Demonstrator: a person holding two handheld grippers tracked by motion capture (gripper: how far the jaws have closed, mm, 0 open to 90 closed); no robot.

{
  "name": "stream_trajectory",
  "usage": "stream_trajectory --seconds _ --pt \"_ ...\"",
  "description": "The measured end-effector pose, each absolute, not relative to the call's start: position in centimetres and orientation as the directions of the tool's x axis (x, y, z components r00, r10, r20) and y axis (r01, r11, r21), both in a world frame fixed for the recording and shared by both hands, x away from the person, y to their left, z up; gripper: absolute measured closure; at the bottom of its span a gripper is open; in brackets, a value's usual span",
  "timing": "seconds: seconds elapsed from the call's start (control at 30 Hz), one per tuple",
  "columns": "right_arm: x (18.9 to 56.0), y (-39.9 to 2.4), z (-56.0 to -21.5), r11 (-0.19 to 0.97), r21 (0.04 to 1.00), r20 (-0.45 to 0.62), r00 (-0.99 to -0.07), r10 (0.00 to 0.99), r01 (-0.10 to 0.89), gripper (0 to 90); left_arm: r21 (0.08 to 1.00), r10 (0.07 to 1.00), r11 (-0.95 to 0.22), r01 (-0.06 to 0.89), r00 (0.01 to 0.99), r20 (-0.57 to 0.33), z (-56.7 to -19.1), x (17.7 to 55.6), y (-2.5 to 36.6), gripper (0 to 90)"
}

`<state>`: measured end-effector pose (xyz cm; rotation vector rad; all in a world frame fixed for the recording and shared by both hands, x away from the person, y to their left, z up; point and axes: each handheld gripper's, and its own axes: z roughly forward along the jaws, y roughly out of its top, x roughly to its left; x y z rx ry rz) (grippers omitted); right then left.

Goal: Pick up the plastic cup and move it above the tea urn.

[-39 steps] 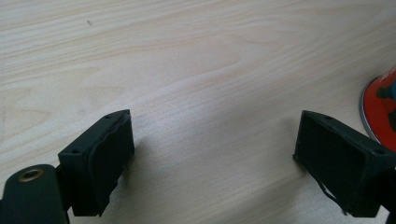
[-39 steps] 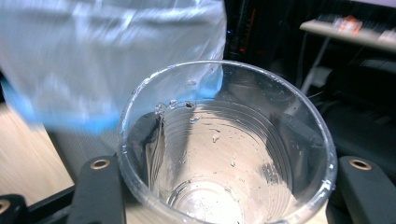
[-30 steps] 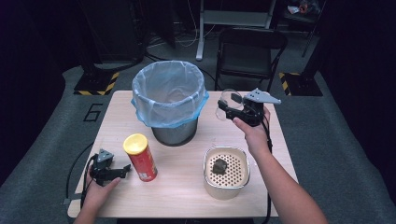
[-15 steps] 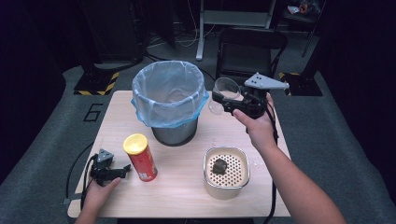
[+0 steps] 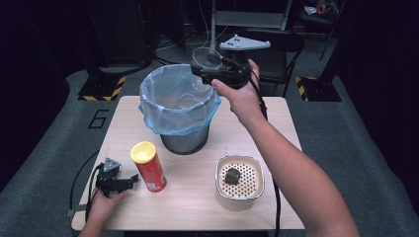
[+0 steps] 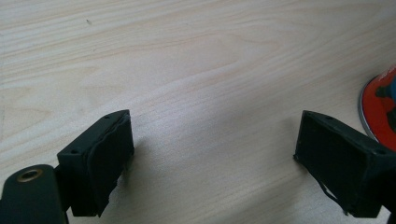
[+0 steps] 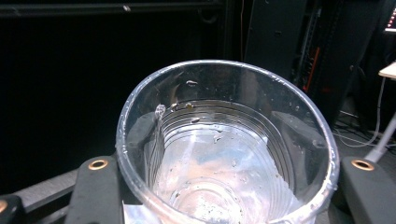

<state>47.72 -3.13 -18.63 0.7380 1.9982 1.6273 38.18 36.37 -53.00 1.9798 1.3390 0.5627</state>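
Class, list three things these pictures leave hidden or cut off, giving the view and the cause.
1. Bin contents: high view, the blue liner's folds hide the bottom.
2. Can: left gripper view, cut off by the right edge.
3. Dark lump in the perforated container: high view, too small to identify.

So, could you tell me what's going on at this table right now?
A person works with a gripper in each hand. The right gripper grips a clear plastic cup and holds it up beside the far rim of the bin with the blue liner. The left gripper rests open on the wooden table, beside a red chip can. A perforated container with a dark lump stands nearby.
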Motion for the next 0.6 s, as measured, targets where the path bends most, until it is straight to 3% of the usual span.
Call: stream_trajectory --seconds 0.43,0.6 --pt "53.2 1.7 -22.8 0.205 0.946 0.039 -0.713 0.7 0.253 33.7 0.732 0.928 -0.243 0.637 0.373 -0.016 -53.0 38.1 36.3 11.3" --pt "54.1 3.1 -23.9 0.236 0.938 0.018 -0.713 0.701 0.255 32.7 0.732 0.927 -0.246 0.636 0.374 -0.014 -53.0 38.1 36.3 11.3"
